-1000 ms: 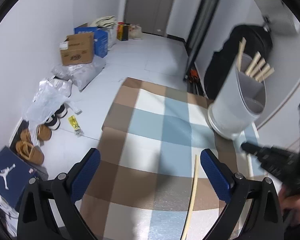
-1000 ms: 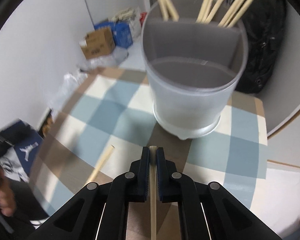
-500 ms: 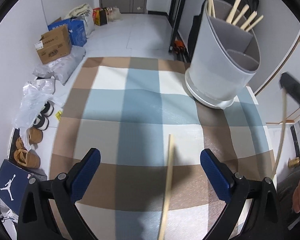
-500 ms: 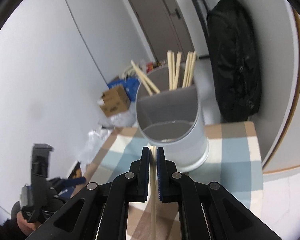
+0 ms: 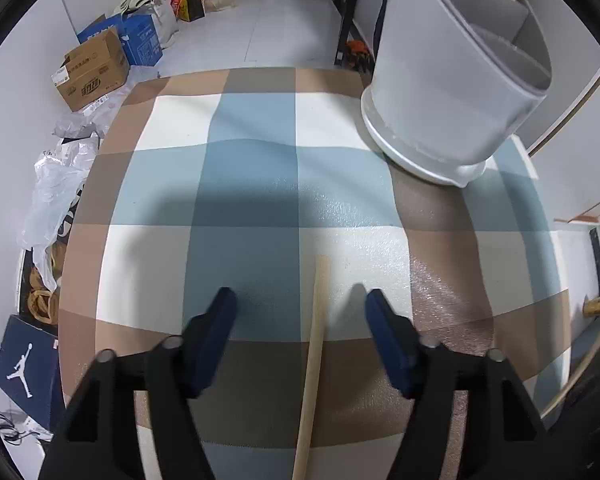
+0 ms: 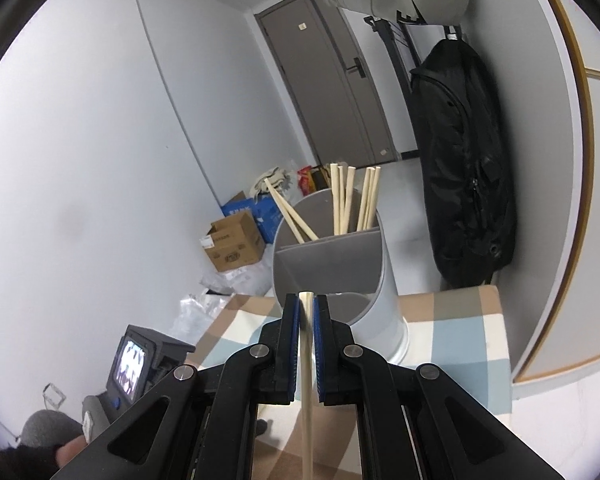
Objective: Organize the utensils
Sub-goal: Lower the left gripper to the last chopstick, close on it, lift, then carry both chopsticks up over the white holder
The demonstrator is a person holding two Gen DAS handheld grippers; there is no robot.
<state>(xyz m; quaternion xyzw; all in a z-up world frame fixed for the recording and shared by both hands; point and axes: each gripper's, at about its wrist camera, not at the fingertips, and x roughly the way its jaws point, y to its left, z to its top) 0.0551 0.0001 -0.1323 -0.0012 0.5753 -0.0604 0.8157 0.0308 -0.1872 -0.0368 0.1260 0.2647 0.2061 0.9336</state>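
Item 1, right gripper [image 6: 307, 300]: tongs pinched tight on a single wooden chopstick [image 6: 307, 364], which runs back between the pads toward 6 o'clock, its blunt end just proud of the fingertips; gripper raised above the table, pointing at the holder

Item 2, utensil holder [image 6: 342, 276]: grey divided cylinder standing on the checked tablecloth [image 6: 452, 332], straight ahead at 12 o'clock of the right gripper. Rear compartments already hold chopsticks [image 6: 350, 198]; two lean toward 10 o'clock, the rest stand near upright. Front compartment looks empty, as far as its inside shows

Item 3, left gripper [image 5: 298, 304]: tongs spread wide, holding nothing, low over the cloth. A loose chopstick [image 5: 314, 360] lies flat between the fingers, nearer the right pad, touching neither. Holder [image 5: 452, 92] at 1 o'clock of this gripper

Handling note, right: the stick lies along the fingers, so tip the wrist until it hangs end-down over a rear compartment, clear of the divider and of the leaning pair, then let go only once the lower end is inside

Handling note, left: centre the stick between the pads before closing, since a thin rod on cloth will likely roll if struck off-centre
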